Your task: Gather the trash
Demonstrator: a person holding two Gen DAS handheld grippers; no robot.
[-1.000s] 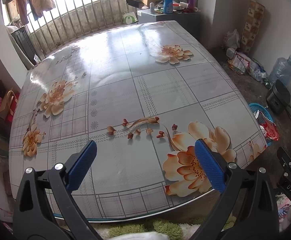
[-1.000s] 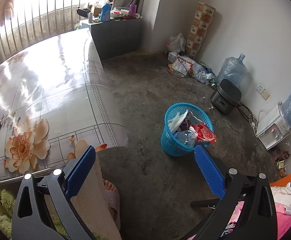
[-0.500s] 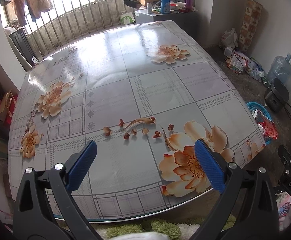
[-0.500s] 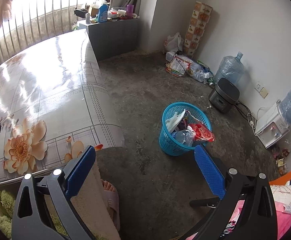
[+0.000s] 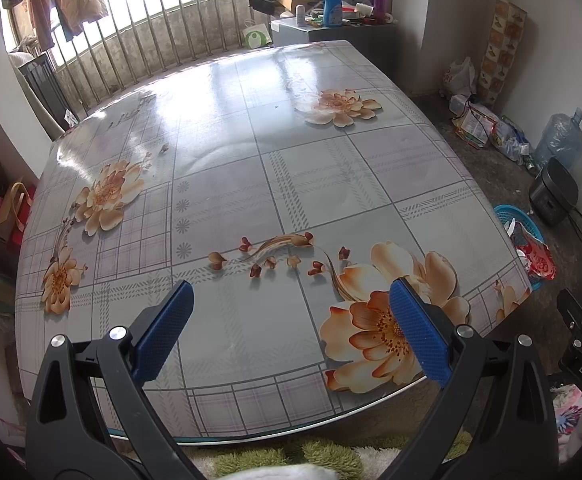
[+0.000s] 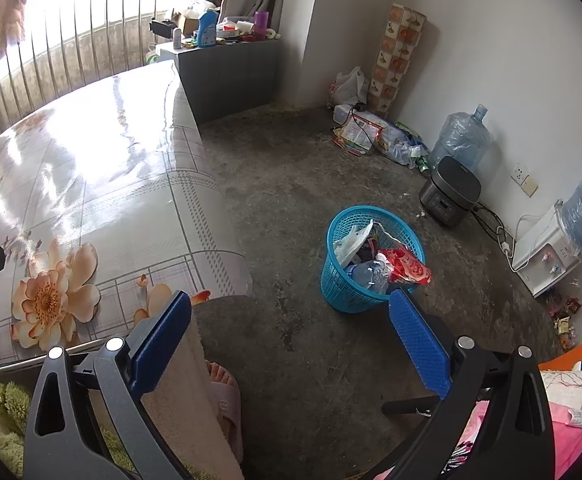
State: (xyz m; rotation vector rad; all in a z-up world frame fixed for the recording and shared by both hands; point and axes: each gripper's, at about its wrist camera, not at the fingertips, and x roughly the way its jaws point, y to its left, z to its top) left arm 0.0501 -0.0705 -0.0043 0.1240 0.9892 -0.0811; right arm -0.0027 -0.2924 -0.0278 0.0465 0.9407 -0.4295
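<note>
Both tongs are standing wide apart and gripping nothing. Left gripper (image 5: 289, 328) is hanging above the near edge of the table (image 5: 227, 184), its blue pads (image 5: 163, 330) spread over the flowered cloth without touching it. Right gripper (image 6: 291, 336) is looking down at the concrete floor (image 6: 291, 184) beside the table, pads just as far apart, with open air between them.

Only the left view is showing the whole tabletop, glossy and bare under the window railing (image 5: 163, 36), plus a black piece of the other gripper poking in at the right edge. Only the right view is giving the full floor: a foot in a pink slipper (image 6: 225, 396) just below the table corner, and beyond the right pad the blue basket (image 6: 341, 292).

That basket is standing on the floor, well apart from the table, and it is holding the trash: a clear plastic bottle (image 6: 369, 274), a red wrapper (image 6: 405, 266) hanging over the rim, and a white plastic bag (image 6: 349, 242). In the left view just its rim is peeking past the table edge.

Farther out, more wrappers and bags (image 6: 371, 136) are lying along the wall, beside a big water jug (image 6: 461, 140) and a dark rice cooker (image 6: 449, 196).
</note>
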